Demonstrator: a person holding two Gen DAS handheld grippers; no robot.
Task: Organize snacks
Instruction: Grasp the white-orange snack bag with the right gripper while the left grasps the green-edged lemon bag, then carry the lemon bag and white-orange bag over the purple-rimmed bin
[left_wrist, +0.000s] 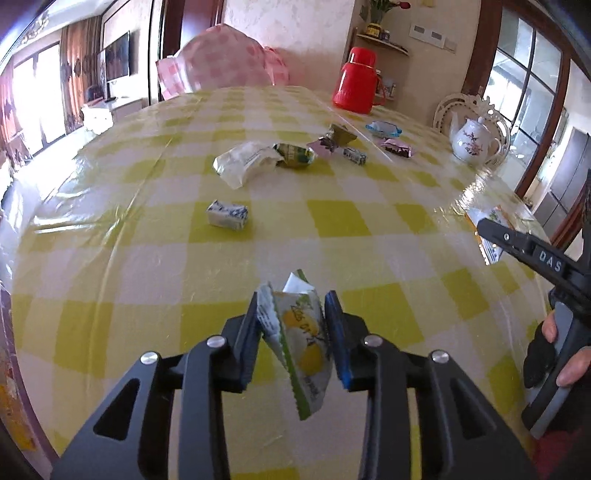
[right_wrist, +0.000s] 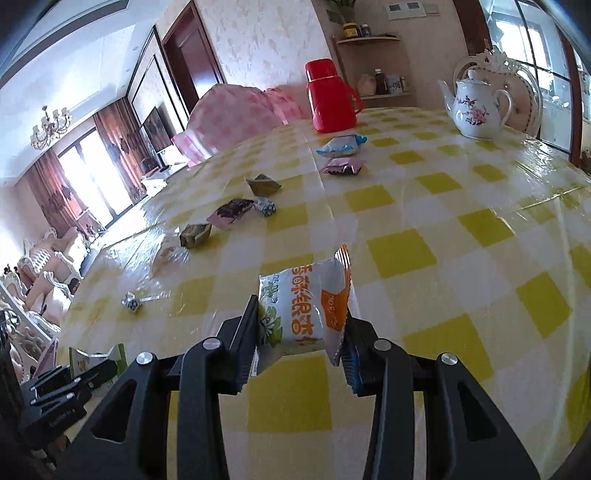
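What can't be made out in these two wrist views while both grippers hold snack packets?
- Left wrist view: the lower part of the green-and-yellow packet is hidden behind the left gripper.
- Right wrist view: the white-and-orange packet has its side edges covered by the right gripper.
- Both views: printing on the far snacks, such as the pink packet, is too small to read.

Nine snack packets (left_wrist: 246, 162) – two held, seven lying loose – one red flask (left_wrist: 355, 79), one teapot (left_wrist: 472, 140).
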